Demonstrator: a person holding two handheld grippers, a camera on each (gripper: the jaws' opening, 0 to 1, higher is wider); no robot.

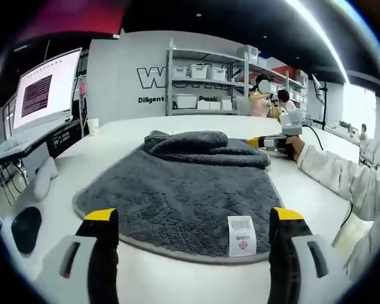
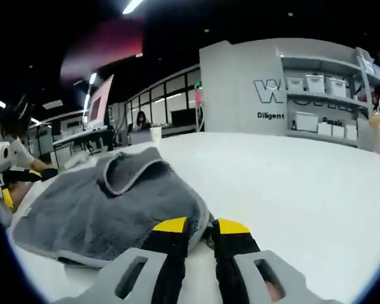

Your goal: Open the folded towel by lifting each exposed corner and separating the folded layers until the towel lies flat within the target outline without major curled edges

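left gripper [image 1: 193, 231]: jaws spread wide, holding nothing, grey towel [image 1: 183, 190] on white table [image 1: 316, 190] just ahead between them, white label [image 1: 241, 235] nearest | right gripper [image 2: 199, 231]: jaws pinched on towel's bunched far edge, seen beyond the left gripper's jaws | towel partly folded

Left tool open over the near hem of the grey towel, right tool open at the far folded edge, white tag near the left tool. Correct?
One error: the right tool is not open. The right gripper view shows its jaws closed on the folded edge of the grey towel. The rest holds: the left tool is open over the near hem, with the white tag beside its jaw.
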